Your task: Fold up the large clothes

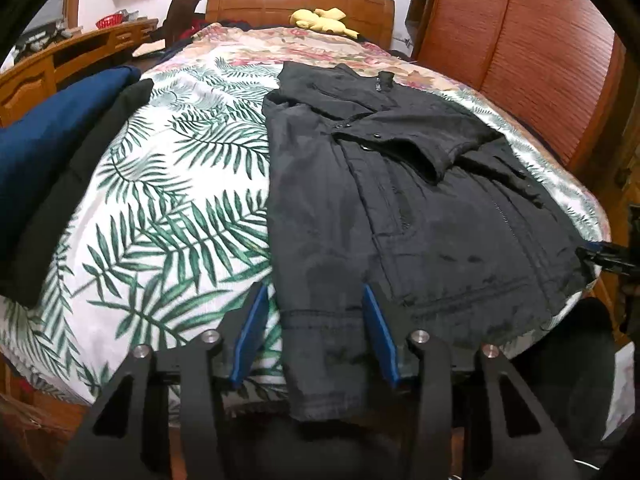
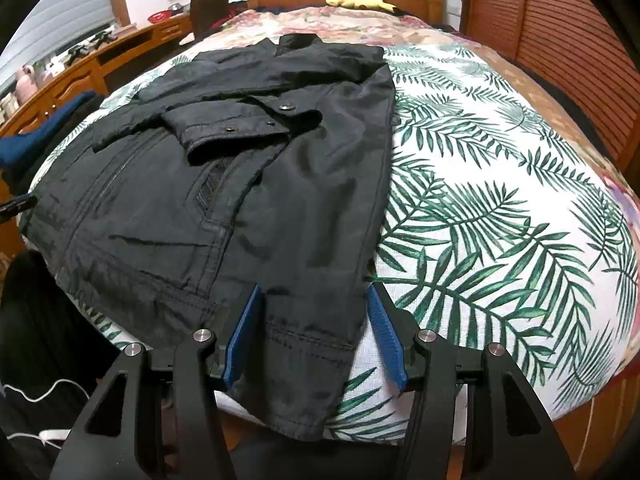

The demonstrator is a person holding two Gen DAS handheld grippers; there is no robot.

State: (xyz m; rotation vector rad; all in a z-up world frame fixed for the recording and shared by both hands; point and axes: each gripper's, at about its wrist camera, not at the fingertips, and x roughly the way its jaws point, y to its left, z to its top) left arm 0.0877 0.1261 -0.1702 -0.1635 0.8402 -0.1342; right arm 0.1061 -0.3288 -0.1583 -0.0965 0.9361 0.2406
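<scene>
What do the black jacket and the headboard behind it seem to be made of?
Black jacket: apparently a smooth woven synthetic such as nylon, going by its faint sheen and crisp creases, with metal-looking snaps; the fibre itself can't be confirmed. Headboard: reddish-brown wood, or wood veneer, with a glossy varnish that reflects the room light.

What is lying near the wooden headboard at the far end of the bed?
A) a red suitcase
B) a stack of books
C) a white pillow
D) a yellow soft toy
D: a yellow soft toy rests just in front of the wooden headboard, far beyond the black jacket spread on the leaf-print bedspread.
</scene>
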